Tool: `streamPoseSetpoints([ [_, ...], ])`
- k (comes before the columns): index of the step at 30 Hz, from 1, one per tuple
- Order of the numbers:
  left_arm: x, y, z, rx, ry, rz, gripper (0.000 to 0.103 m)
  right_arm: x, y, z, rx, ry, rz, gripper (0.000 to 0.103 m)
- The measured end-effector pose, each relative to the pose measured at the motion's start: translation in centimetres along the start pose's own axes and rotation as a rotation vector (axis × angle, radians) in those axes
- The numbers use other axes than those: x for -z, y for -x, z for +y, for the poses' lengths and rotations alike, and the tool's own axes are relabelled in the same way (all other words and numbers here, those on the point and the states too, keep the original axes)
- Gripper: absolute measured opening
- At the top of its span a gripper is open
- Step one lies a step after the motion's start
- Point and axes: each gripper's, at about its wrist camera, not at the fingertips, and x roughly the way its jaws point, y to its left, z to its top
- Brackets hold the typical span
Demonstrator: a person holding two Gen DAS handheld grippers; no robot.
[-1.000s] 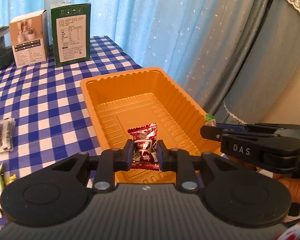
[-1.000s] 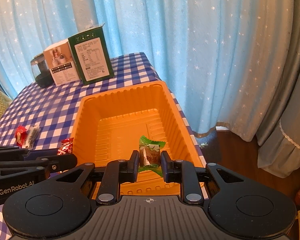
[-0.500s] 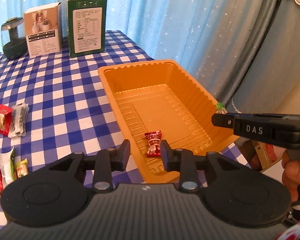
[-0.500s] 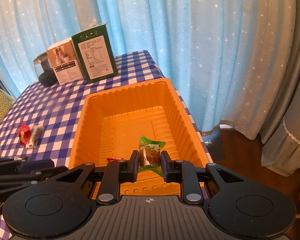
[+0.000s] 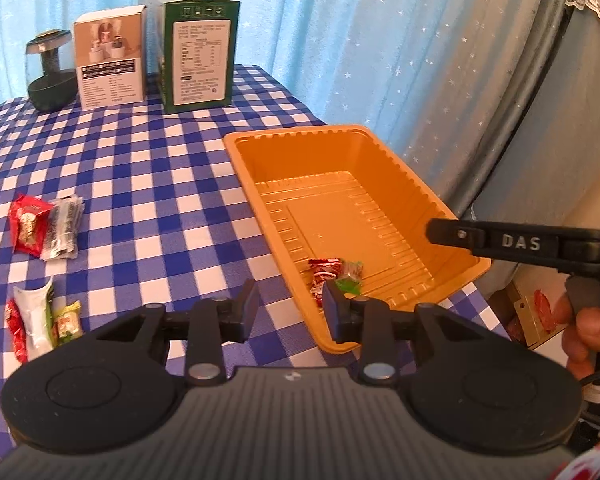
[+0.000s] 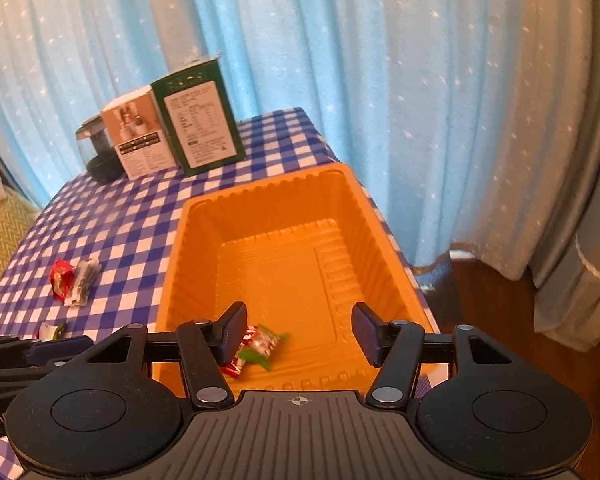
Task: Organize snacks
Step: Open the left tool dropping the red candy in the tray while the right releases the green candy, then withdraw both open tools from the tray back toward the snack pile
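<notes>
Both grippers hang over the near end of the orange tray [image 6: 196,236], which sits at the right edge of the bench [image 5: 148,184] on its blue-checked cloth. The right gripper [image 6: 299,330] has just been opening; its jaws are spread wide with nothing between them. Below it, a green-wrapped candy [image 6: 266,346] lies on the tray floor, touching a red-wrapped candy [image 5: 322,270]. The left gripper [image 5: 290,312] has been opening a little and pinches nothing, poised above the tray's near left rim. More wrapped snacks [image 5: 44,226] lie loose on the cloth to the left, well apart from the tray.
</notes>
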Motion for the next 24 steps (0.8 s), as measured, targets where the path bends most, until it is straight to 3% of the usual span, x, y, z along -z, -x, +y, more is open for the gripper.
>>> streamPoseSetpoints([
  [8,0.7,2.4,0.9,-0.023,0.017,-0.025,0.044,1.6,2.7,0.5,-0.004,-0.035,0.017,0.058],
  [24,4.3,9.2,4.3,-0.104,0.05,-0.063,0.065,4.7,6.5,6.5,-0.069,0.01,0.032,0.058],
])
